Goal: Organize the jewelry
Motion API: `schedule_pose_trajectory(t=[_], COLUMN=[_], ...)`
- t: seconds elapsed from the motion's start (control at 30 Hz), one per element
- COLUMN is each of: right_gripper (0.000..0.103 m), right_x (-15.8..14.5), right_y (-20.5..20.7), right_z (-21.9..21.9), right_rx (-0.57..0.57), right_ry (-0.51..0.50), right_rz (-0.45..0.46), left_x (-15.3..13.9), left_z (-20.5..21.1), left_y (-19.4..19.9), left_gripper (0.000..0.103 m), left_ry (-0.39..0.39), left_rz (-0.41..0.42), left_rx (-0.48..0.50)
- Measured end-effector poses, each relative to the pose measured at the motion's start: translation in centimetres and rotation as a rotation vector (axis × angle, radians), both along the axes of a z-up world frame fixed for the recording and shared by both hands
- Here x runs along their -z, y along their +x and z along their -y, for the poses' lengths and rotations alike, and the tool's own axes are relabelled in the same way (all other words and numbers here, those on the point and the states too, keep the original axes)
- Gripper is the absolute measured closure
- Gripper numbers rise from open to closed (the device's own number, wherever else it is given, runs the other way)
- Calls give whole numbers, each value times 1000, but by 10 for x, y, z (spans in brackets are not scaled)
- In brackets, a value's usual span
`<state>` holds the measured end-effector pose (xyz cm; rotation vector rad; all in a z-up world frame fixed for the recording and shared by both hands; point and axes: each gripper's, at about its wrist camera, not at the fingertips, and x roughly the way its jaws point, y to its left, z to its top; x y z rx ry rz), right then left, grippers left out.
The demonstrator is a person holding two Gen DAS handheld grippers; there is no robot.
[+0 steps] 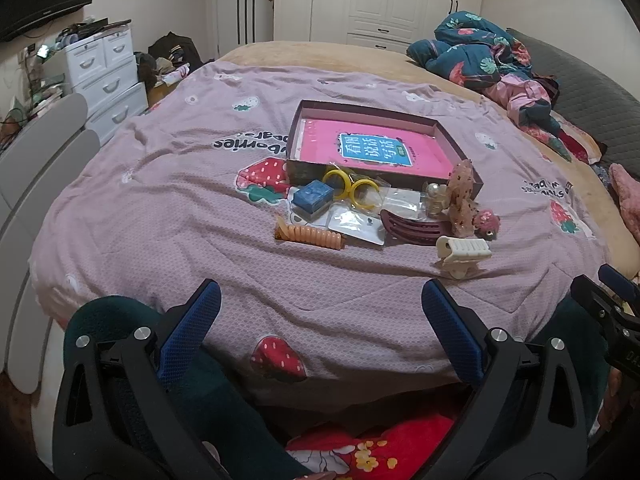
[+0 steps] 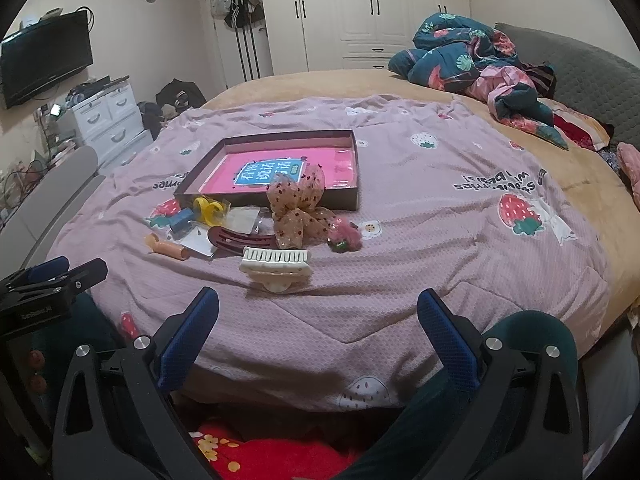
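Observation:
A shallow dark box with a pink book inside lies on the bed. In front of it sit a blue cube box, yellow rings in a bag, an orange spiral hair tie, a maroon hair claw, a cream hair claw, a dotted tan bow and a pink fuzzy clip. My left gripper and right gripper hover open over the bed's near edge, holding nothing.
The pink strawberry quilt covers the bed. Crumpled dark floral bedding lies at the far right. White drawers stand to the left. Dark green knees sit below the grippers.

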<state>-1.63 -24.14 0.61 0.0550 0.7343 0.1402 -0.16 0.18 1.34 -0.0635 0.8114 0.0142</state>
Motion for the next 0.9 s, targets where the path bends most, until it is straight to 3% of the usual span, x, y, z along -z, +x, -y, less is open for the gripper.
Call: schedule_pose_trajectory(t=[0.9], right_gripper=[4], right_x=[-2], right_y=[-1], right_z=[-2], right_rx=[-5], right_ry=[-1], right_rz=[13], left_x=[1], left_z=[2], left_y=[-1], left_gripper=[9], left_ry=[0], left_rz=[7], left_rx=[4])
